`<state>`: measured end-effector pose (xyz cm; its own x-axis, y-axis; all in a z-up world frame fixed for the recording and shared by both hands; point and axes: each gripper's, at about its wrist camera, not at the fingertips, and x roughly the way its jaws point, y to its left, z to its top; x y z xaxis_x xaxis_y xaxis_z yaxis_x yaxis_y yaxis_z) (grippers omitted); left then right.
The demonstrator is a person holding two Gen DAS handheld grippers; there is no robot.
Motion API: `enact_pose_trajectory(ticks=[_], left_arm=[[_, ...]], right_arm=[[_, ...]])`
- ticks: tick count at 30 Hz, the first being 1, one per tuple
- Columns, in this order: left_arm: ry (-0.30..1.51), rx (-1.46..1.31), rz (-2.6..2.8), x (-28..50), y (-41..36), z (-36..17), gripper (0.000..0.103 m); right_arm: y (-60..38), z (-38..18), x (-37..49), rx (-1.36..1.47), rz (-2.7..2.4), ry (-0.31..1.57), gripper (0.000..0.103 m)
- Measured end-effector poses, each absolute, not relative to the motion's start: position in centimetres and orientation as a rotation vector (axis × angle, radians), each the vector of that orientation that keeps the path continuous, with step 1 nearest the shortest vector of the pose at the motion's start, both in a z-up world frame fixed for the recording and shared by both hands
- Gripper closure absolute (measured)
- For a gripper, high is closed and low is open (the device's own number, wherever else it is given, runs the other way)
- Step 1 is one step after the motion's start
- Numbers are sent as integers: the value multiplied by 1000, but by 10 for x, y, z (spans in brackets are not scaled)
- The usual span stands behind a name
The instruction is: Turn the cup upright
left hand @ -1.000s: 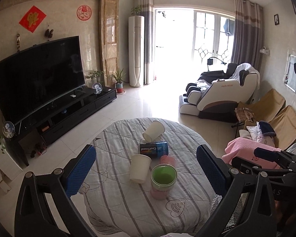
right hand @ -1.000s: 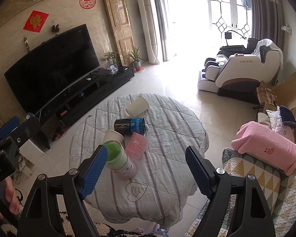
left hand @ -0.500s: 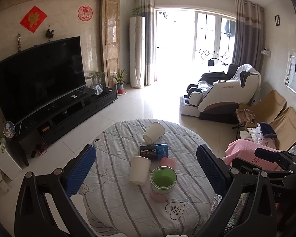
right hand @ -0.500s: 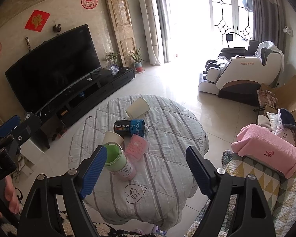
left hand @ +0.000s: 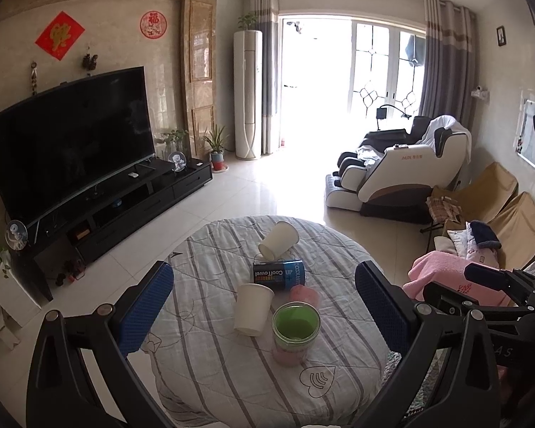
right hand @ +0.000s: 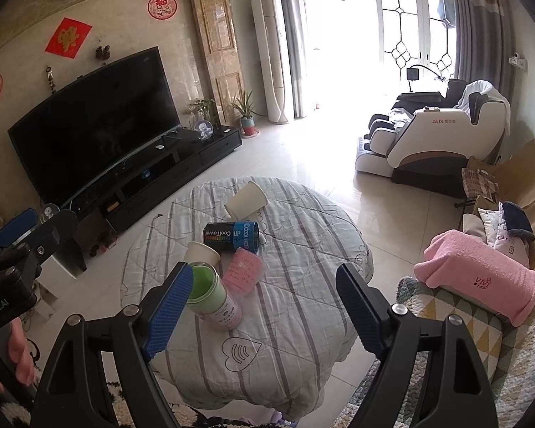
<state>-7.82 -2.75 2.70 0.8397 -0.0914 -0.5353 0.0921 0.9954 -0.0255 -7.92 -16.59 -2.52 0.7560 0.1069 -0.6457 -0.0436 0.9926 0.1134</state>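
Observation:
A white paper cup (left hand: 279, 239) (right hand: 246, 199) lies tipped on its side at the far part of the round cloth-covered table (left hand: 210, 342) (right hand: 303, 324). A second white paper cup (left hand: 252, 309) (right hand: 200, 252) stands nearer. A pink cup (right hand: 243, 271) (left hand: 305, 293) stands upside down beside it. My left gripper (left hand: 264, 310) is open and empty, well above the table. My right gripper (right hand: 264, 308) is open and empty, also held high and back from the cups.
A dark blue CoolTowel can (left hand: 279, 274) (right hand: 232, 235) lies on its side mid-table. A green-lidded pink jar (left hand: 295, 331) (right hand: 210, 297) stands nearest. A pink towel (right hand: 481, 278) lies on the sofa at right. TV stand at left, massage chair (left hand: 399, 174) beyond.
Both grippers have drifted back and up very slightly; the table things look a little lower and smaller. Nothing on the table has moved.

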Motion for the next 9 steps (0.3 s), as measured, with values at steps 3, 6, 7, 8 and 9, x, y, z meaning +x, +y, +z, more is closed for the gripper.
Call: enact_pose_trajectory(ticks=[3,6,7,8,9], left_arm=[[567,1,-93,-77,-26,26,0],[569,6,-90,-76,-25,25,0],[567,2,-93,-76,-25,26,0],[564,-1,-94,-75,-24,26,0],[560,-1,-94,-75,-24,26,0]], right_arm=[[-166,-26,-79,94,81,709,20],[-166,-26,-78,93,82,706,20],[-166,-26,-79,93,81,707,20],[-166,-26,-79,93,81,708,20],[-166,-26,-79,93,82,708,20]])
